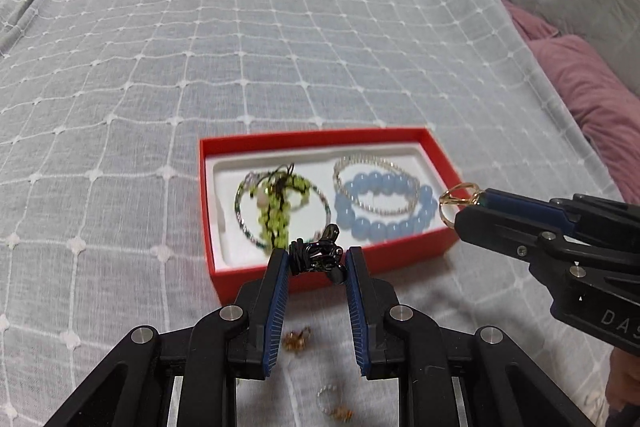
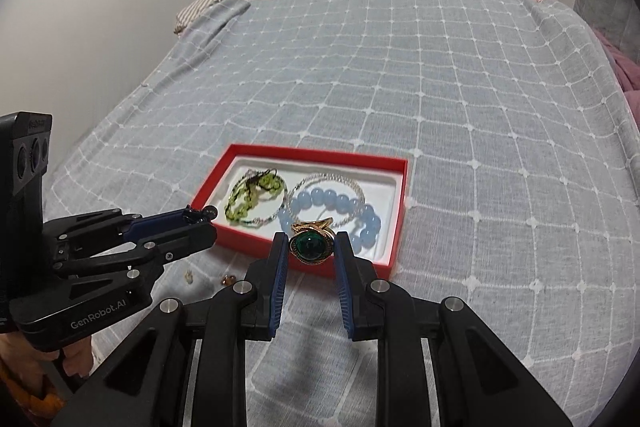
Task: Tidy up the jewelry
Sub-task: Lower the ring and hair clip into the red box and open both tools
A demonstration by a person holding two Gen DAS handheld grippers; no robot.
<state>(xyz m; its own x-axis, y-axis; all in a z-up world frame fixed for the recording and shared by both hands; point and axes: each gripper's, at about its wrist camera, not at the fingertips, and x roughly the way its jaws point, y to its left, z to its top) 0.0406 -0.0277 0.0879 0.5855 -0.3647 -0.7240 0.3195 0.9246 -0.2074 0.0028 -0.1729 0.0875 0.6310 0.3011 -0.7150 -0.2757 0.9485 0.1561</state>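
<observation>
A red box with a white liner lies on the bed. It holds a green bead bracelet, a blue bead bracelet and a silver bangle. My left gripper is shut on a black ring above the box's near wall. My right gripper is shut on a gold ring with a green stone, above the box's right end.
Small gold pieces and a beaded ring lie on the blue checked bedspread in front of the box. Pink and grey bedding is piled to the right. A wall runs along the left.
</observation>
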